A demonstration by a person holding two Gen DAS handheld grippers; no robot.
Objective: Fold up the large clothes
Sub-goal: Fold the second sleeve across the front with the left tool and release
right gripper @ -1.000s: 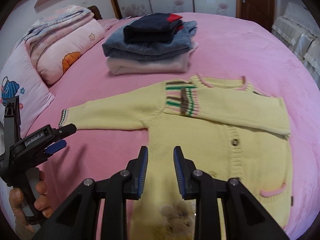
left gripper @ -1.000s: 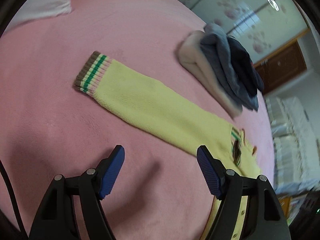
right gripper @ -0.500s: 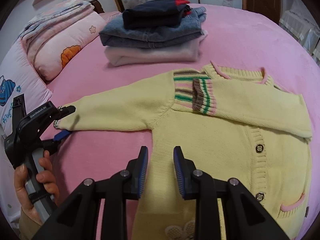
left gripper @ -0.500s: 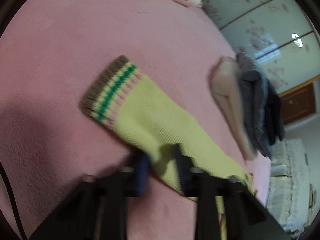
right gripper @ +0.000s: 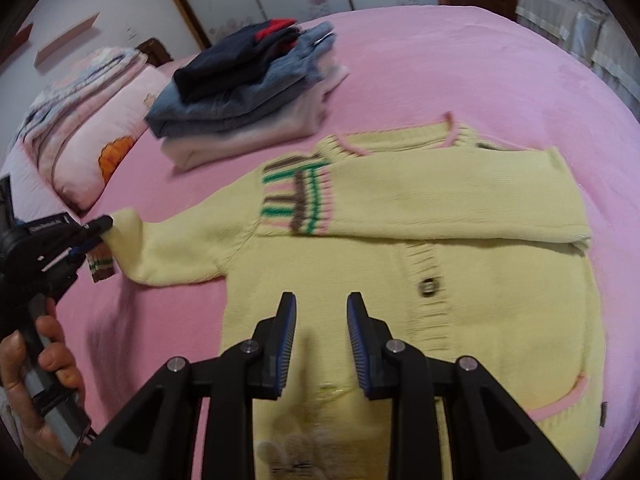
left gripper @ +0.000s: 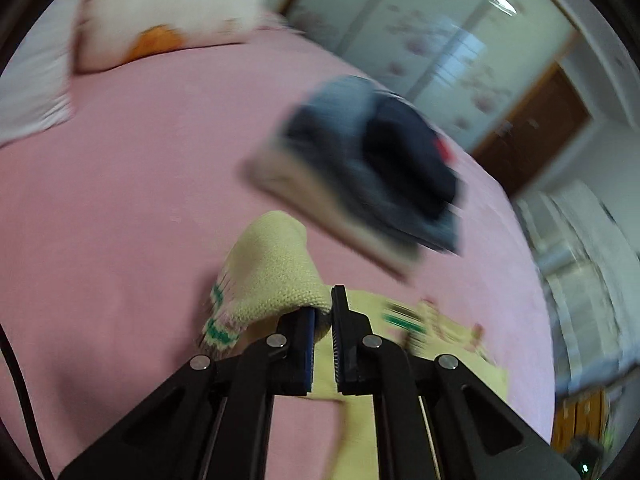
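A yellow knit cardigan (right gripper: 460, 272) lies flat on the pink bed, one sleeve folded across its chest. My left gripper (left gripper: 322, 312) is shut on the other sleeve (left gripper: 276, 272) near its striped cuff (left gripper: 218, 320) and holds it lifted off the bed; the cuff hangs down beside the fingers. The right wrist view shows that gripper (right gripper: 98, 232) at the far left, held by a hand (right gripper: 36, 368), with the sleeve (right gripper: 172, 252) bunched toward the body. My right gripper (right gripper: 320, 312) hovers over the cardigan's lower front, jaws a little apart, nothing between them.
A stack of folded clothes (right gripper: 248, 92) in dark blue, denim and pale pink sits on the bed behind the cardigan. Pillows and a folded quilt (right gripper: 84, 120) lie at the back left. Wardrobe doors (left gripper: 420, 52) and a wooden door stand beyond the bed.
My left gripper went from wide open above the flat sleeve to shut on it, then lifted it toward the cardigan's body. The right gripper drifted over the cardigan's front, jaws unchanged.
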